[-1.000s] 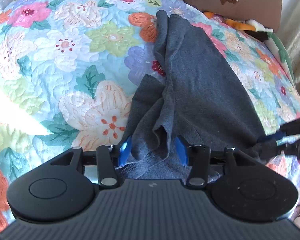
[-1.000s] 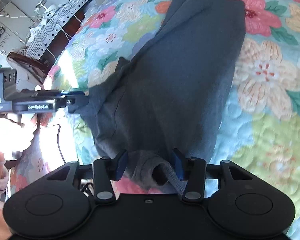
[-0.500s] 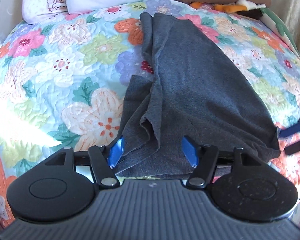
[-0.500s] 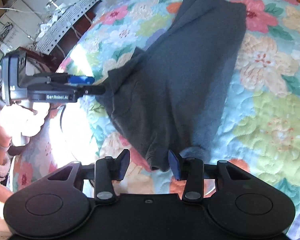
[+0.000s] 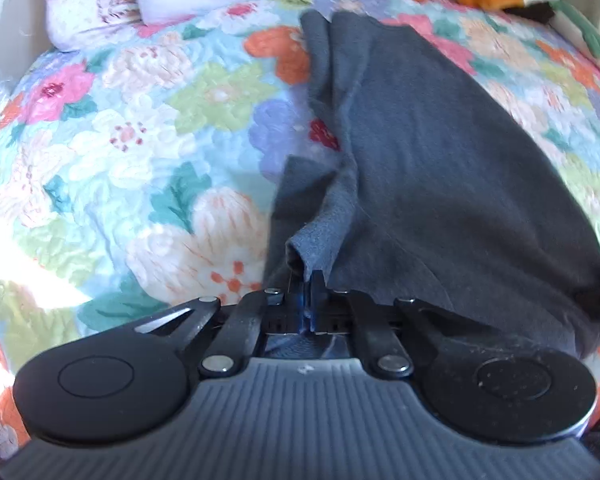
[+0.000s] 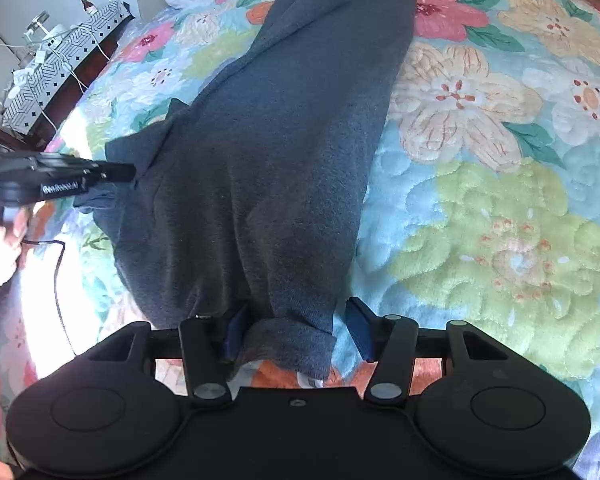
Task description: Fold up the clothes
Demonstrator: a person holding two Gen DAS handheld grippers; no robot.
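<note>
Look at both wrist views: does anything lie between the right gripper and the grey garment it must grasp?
Nothing visible does. The garment's near corner already lies between the open right gripper's fingers, on the quilt. The left gripper is shut on the other corner.

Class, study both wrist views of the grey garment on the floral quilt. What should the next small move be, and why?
Probably close the right gripper on the near corner of the grey garment. Its jaws stand open with that rolled corner between them, not pinched, while the left gripper is already shut on the other near corner. Both corners need holding before lifting the edge to fold it.
</note>
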